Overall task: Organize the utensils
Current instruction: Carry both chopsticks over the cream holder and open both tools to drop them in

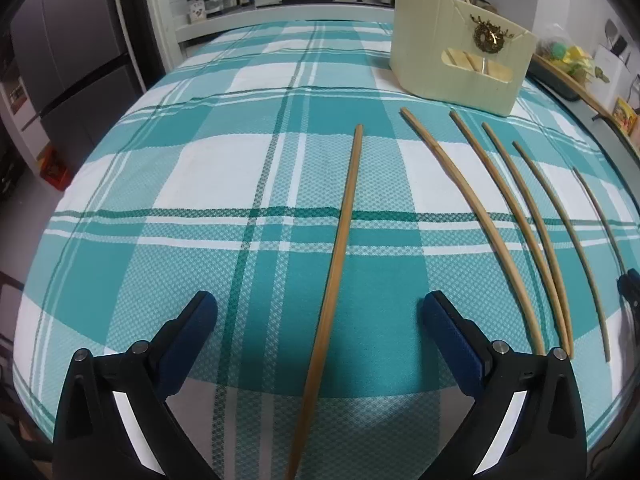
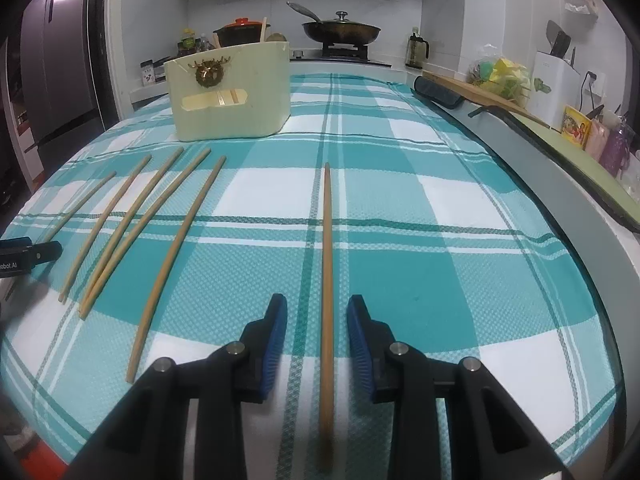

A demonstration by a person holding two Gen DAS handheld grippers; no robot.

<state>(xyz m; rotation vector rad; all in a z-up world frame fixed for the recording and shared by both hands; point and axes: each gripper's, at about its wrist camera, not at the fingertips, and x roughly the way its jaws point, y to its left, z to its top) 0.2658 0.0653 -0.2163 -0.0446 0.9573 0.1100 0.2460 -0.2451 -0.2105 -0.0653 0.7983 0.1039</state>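
Now, left gripper (image 1: 320,312) gaping wide and holding nothing, one chopstick (image 1: 340,248) lying between its fingers, running toward twelve o'clock. Right gripper (image 2: 317,312) is half open, empty, straddling another chopstick (image 2: 327,264). The loose chopsticks (image 2: 140,220) sit at ten o'clock, holder (image 2: 256,96) at eleven. Risk: a thin round stick rolls on the cloth (image 2: 440,280), pads close on fabric.

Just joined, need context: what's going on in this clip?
A person with two handheld grippers is sorting chopsticks on a teal plaid tablecloth. The left gripper is open, straddling one chopstick. The right gripper is open, jaws closer together, around another chopstick. Neither is gripped yet. More chopsticks lie loose between them, and the cream utensil holder stands at the far end.
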